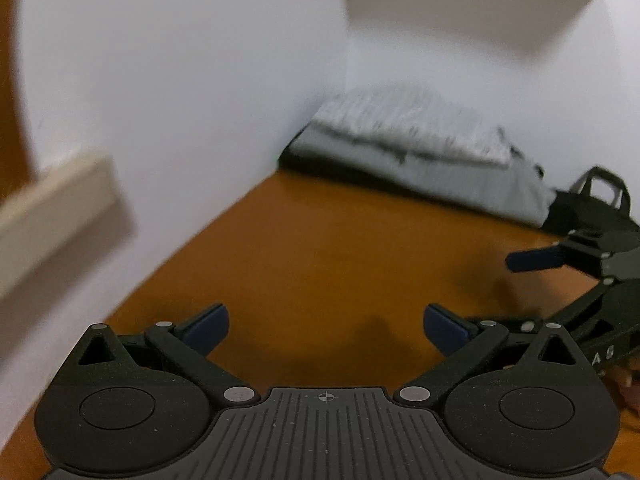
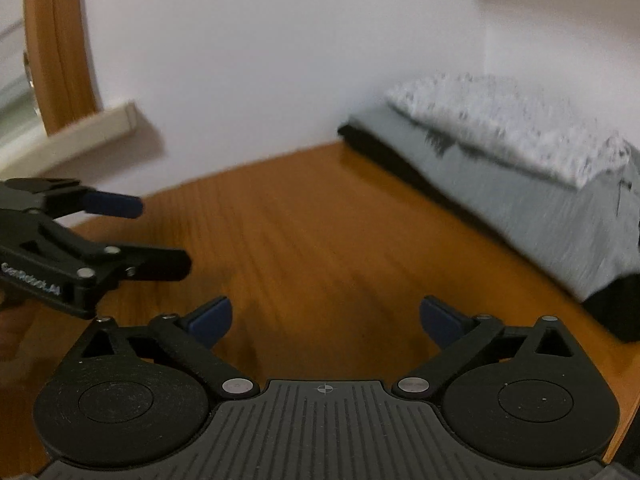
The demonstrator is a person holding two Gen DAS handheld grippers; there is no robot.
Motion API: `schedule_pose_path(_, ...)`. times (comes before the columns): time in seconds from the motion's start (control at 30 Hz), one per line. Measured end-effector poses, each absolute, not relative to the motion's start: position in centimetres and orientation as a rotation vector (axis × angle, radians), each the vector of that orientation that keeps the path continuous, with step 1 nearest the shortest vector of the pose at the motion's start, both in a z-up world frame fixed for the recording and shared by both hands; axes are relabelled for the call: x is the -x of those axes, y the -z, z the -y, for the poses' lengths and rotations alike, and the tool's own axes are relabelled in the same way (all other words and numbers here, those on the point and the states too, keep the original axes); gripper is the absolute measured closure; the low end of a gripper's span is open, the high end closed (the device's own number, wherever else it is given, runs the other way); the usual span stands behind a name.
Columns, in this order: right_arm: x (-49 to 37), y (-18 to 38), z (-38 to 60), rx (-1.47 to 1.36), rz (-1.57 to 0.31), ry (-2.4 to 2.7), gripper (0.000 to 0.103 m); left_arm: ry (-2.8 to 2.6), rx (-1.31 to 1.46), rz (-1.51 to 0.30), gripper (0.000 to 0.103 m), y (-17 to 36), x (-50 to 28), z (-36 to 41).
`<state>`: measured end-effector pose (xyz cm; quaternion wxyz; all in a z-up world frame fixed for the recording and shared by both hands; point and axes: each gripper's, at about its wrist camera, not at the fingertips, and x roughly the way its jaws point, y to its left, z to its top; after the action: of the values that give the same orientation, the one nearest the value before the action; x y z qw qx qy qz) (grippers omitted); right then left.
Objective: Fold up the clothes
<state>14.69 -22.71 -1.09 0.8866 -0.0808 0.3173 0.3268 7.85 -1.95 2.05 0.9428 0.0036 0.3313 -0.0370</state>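
Observation:
A stack of folded clothes lies at the back of the wooden table against the white wall: a speckled grey-white piece on top, a plain grey one under it, something black at the bottom. The same stack fills the right of the right wrist view. My left gripper is open over bare wood, nothing between its blue pads. My right gripper is open too, empty, above the table. Each gripper shows in the other's view: the right one at the right edge, the left one at the left edge.
White walls meet in a corner behind the stack. A pale wooden ledge juts from the left wall. A black bag with handles sits right of the clothes. A wooden frame stands at the far left.

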Motion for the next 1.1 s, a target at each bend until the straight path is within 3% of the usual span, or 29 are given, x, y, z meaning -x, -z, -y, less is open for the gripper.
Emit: schedule_pose_path(1.1,-7.8,1.7,20.8,0.050,-0.679,-0.116,0.000,0.119,-0.066,-0.713,0.000,-0.3,-7.5,0.8)
